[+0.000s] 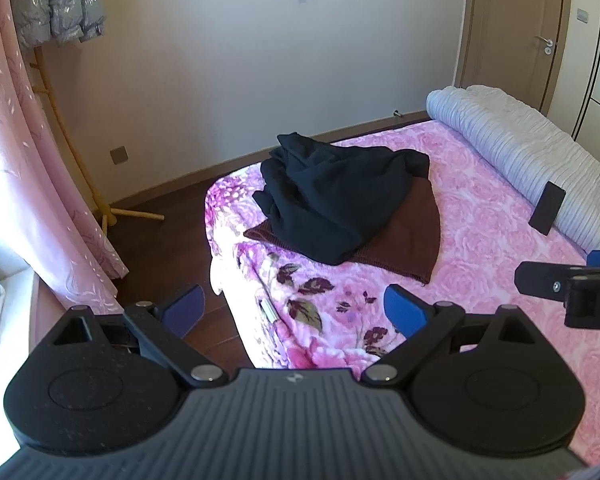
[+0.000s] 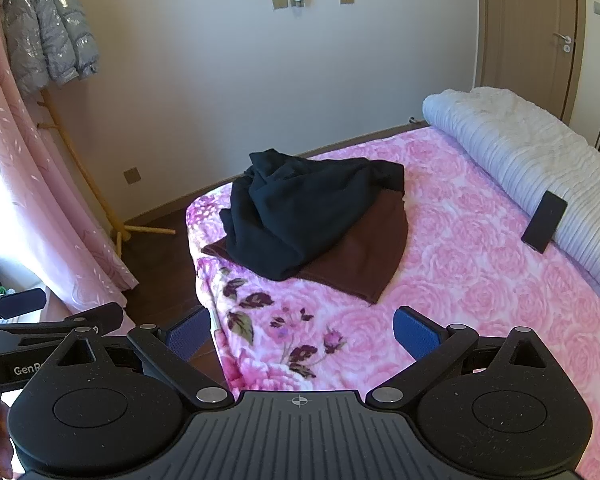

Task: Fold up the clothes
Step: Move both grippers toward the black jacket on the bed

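A crumpled black garment lies in a heap on top of a flat, folded brown garment, near the far left corner of a bed with a pink floral blanket. My left gripper is open and empty, held above the bed's near corner, short of the clothes. My right gripper is open and empty, also short of the clothes. The right gripper's body shows at the right edge of the left wrist view. The left gripper shows at the left edge of the right wrist view.
A rolled white quilt lies along the bed's right side with a black phone leaning on it. A pink curtain and a wooden coat stand with a silver jacket stand at the left. Dark floor borders the bed.
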A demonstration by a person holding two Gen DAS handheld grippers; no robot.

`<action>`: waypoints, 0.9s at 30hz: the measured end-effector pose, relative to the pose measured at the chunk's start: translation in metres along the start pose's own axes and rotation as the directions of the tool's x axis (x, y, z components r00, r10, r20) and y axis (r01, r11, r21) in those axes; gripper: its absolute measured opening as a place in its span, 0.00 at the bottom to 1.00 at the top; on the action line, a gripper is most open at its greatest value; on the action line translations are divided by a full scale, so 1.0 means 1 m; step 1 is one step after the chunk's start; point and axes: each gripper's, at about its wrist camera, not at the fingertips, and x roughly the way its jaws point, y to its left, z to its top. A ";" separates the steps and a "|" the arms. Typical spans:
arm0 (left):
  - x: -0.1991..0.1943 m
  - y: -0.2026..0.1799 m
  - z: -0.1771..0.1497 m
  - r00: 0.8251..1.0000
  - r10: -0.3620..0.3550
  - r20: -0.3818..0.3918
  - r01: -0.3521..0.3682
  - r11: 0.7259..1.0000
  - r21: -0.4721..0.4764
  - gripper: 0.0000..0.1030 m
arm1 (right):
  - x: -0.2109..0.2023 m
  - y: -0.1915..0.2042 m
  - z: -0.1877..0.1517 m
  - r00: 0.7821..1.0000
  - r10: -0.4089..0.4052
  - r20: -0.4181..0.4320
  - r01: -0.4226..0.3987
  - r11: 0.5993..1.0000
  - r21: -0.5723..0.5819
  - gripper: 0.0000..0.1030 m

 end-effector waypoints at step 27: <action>0.096 0.108 0.030 0.987 -0.045 -0.153 0.042 0.999 -0.025 0.91 | 0.121 0.050 0.034 0.995 -0.027 -0.091 0.031 0.999 0.040 0.98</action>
